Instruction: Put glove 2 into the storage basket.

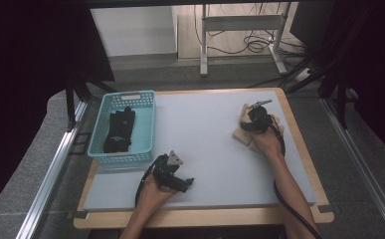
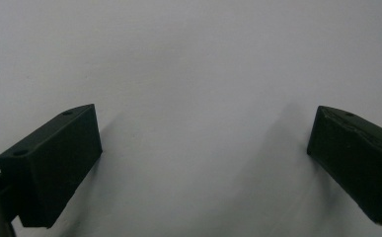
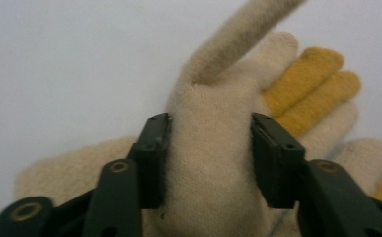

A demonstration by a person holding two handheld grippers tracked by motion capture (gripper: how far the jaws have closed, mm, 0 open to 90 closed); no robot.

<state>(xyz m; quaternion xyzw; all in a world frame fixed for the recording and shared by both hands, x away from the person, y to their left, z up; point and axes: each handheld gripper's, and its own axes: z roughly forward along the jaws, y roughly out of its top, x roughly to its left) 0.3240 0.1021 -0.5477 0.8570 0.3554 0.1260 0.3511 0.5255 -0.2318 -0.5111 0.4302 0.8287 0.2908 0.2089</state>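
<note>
We see the left gripper (image 2: 203, 163) looking down at the table top (image 2: 193, 59). Its two black jaws come up from the bottom, one at the left side and one at the right side. They stand far apart, with a big gap between them. Nothing sits in that gap. The table top is flat and pale grey. Each jaw throws a soft, dim shadow on it. The left jaw has two small round holes on its top face.
</note>
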